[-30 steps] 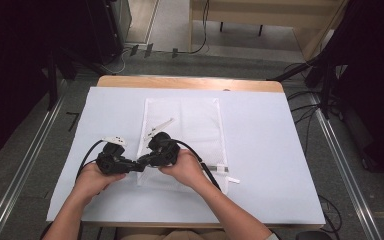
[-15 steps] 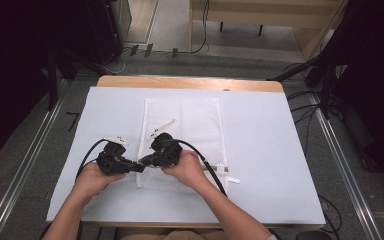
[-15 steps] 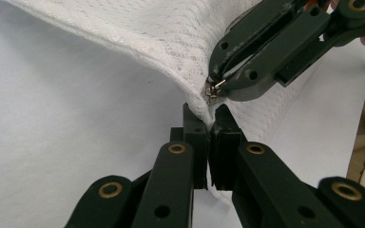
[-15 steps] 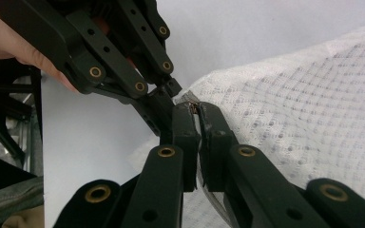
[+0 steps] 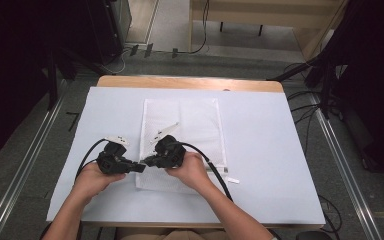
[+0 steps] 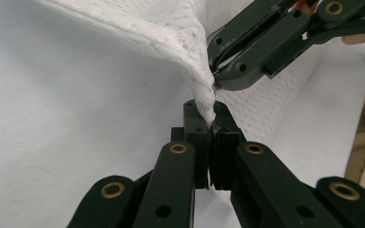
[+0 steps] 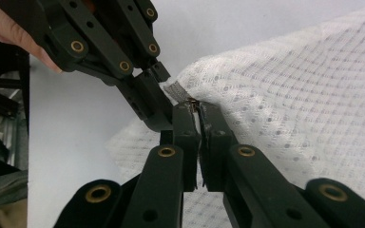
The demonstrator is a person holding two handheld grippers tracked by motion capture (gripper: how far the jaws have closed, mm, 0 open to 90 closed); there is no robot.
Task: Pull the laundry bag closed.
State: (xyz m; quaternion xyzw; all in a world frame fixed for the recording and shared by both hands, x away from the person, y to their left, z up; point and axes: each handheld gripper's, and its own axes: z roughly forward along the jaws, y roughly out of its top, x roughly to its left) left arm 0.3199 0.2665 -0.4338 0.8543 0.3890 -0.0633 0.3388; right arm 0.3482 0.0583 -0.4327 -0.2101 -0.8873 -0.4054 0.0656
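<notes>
A white mesh cloth lies flat in the middle of the table. Its near left edge is lifted where both grippers meet. My left gripper points right and is shut on a pinched fold of that edge, as its own view shows at the tips. My right gripper points left, its tips shut on the same mesh hem just beside the left one. Each gripper also appears in the other's view: the right gripper and the left gripper, almost touching. The mesh rises in a small tent between them.
A pale sheet covers the table, with a wooden edge at the far side. A small white strip lies right of the person's right hand. Black cables trail from both grippers. Metal rails run along the floor on both sides.
Both grippers stay pinched on the mesh edge. The right hand has crept slightly nearer and to the right; the left has kept still.
</notes>
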